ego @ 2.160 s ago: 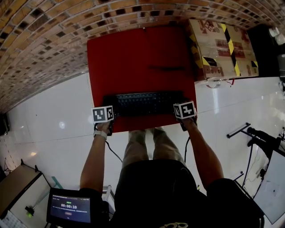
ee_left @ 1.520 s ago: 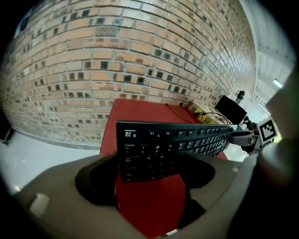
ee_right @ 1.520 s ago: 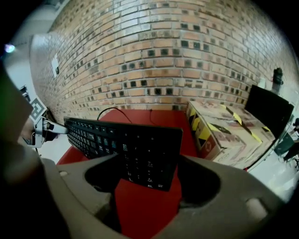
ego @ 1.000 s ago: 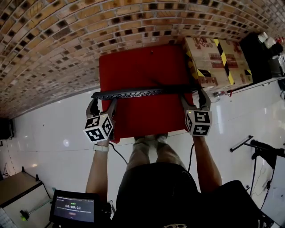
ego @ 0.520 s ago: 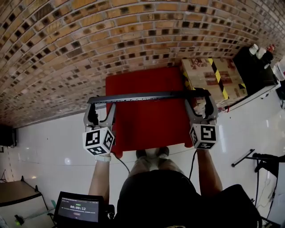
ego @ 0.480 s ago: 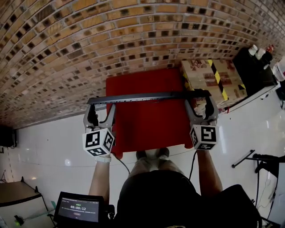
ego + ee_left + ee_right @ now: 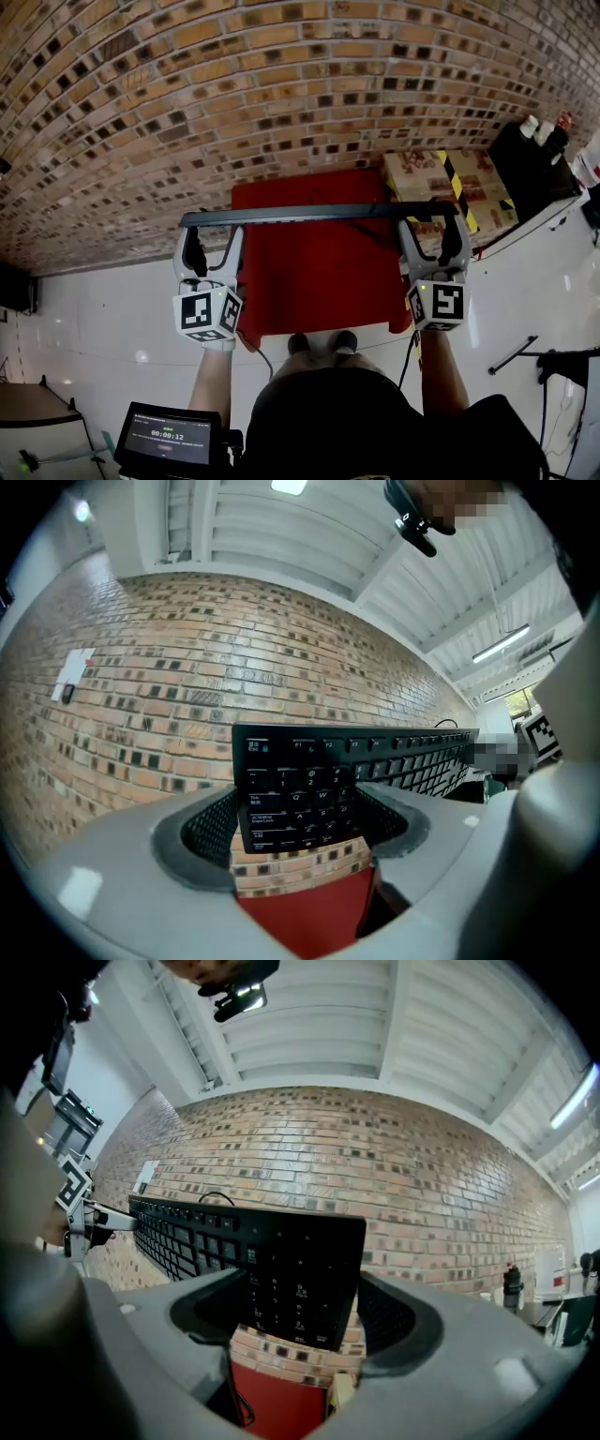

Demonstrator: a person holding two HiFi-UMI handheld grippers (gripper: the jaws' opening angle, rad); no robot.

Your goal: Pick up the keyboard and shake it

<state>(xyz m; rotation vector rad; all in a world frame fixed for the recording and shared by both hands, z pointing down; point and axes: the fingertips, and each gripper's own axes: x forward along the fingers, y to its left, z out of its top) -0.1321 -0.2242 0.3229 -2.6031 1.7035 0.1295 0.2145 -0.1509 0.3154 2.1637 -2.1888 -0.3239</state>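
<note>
The black keyboard (image 7: 319, 214) hangs in the air above the red table (image 7: 319, 277), seen edge-on and level in the head view. My left gripper (image 7: 210, 231) is shut on its left end, my right gripper (image 7: 434, 226) on its right end. In the left gripper view the keyboard's (image 7: 298, 794) escape-key end sits upright between the pads of the left gripper (image 7: 298, 825). The right gripper view shows the keyboard's (image 7: 292, 1269) number-pad end clamped in the right gripper (image 7: 305, 1314), with its cable trailing down towards the table.
A brick wall (image 7: 281, 94) rises just behind the table. A cardboard box with yellow-black tape (image 7: 450, 183) stands right of the table, and black equipment (image 7: 534, 155) beyond it. A screen (image 7: 169, 436) sits at the lower left on the white floor.
The keyboard has come off the red table, where it lay flat between both grippers. It has risen further over the last second, held at both ends and turned on edge.
</note>
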